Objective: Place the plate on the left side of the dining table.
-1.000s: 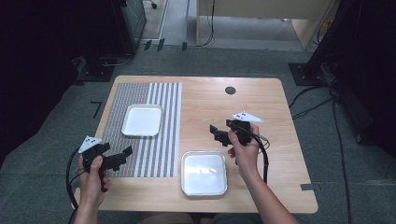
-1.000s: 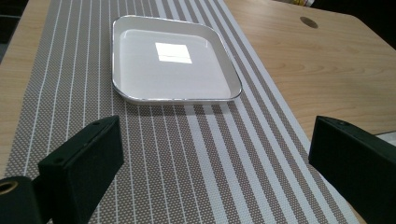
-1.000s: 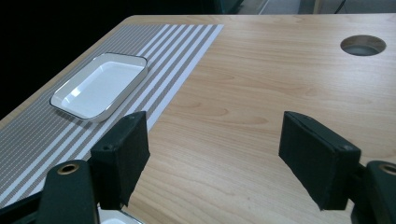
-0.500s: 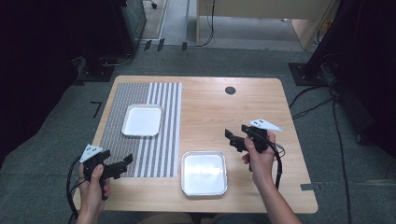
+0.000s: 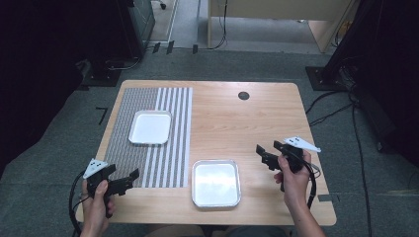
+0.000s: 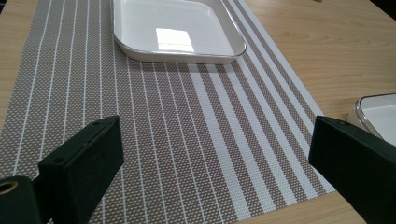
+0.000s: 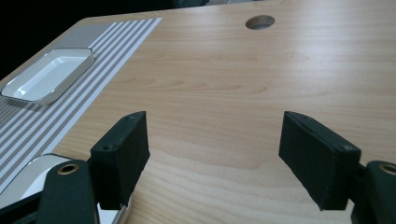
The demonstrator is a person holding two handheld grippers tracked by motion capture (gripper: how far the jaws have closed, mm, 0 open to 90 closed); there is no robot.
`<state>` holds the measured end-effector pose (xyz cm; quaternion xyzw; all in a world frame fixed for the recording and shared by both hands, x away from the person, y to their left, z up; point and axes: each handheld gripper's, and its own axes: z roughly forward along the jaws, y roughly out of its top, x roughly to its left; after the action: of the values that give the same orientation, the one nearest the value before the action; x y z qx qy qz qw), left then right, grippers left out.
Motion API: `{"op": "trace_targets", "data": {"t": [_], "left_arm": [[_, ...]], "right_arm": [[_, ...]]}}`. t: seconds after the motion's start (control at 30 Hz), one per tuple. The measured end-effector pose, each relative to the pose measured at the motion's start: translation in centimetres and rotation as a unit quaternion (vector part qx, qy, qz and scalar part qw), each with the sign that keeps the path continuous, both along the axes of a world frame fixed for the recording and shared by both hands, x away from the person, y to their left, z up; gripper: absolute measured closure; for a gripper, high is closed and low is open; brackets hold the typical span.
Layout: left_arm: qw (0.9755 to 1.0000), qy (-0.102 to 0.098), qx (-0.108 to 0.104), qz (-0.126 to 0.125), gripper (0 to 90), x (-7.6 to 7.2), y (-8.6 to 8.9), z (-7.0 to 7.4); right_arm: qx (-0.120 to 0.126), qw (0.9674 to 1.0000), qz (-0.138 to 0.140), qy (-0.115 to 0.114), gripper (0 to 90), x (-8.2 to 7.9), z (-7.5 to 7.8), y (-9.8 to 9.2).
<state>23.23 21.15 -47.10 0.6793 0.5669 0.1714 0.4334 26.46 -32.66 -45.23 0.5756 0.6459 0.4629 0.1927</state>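
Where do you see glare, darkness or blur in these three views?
High view: the table is evenly lit, the room's sides fall into black. Left gripper view: a bright square of glare sits in the tray on the mat; the near jaws look soft. Right gripper view: sheen on the wood near the hole, dark upper left corner.

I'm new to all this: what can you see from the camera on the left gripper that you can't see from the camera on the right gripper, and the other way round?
The left gripper view alone looks close along the striped mat, with its own open jaws over it. The right gripper view alone takes in the round hole in the table, with bare wood between its own open jaws. Both show the white tray on the mat and an edge of the second tray on bare wood. Nothing is held.
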Motion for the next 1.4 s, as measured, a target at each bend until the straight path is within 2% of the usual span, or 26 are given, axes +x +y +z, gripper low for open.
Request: {"op": "trace_targets", "data": {"t": [0.43,0.67,0.9,1.13,1.23,1.33,1.4], "left_arm": [[0.9995,-0.007,0.026,0.018,2.9,-1.0,1.2,-1.0],[0.9989,0.007,0.042,0.020,2.9,-1.1,1.5,-2.1],[0.9968,0.015,0.074,0.028,2.9,-1.1,2.3,-2.9],[0.9952,0.019,0.082,0.050,2.9,-1.1,4.3,-3.6],[0.9938,0.021,0.095,0.052,2.9,-1.1,4.7,-4.0],[0.9937,0.020,0.096,0.053,2.9,-1.0,5.2,-4.1],[0.9919,0.022,0.112,0.056,2.9,-1.0,5.3,-4.2]], "right_arm": [[-0.004,0.9995,-0.025,0.021,24.6,-3.1,-2.7,-3.5],[-0.014,0.9987,-0.043,0.023,24.6,-4.5,-3.2,-5.4],[-0.054,0.9960,-0.067,0.025,24.7,-5.7,-4.3,-7.5],[-0.051,0.9939,-0.088,0.043,24.8,-6.5,-5.5,-9.8],[-0.061,0.9927,-0.094,0.045,24.8,-6.7,-5.8,-10.4],[-0.066,0.9916,-0.099,0.050,24.7,-7.0,-6.1,-10.9],[-0.064,0.9913,-0.102,0.053,24.7,-7.2,-6.2,-11.3]]}}
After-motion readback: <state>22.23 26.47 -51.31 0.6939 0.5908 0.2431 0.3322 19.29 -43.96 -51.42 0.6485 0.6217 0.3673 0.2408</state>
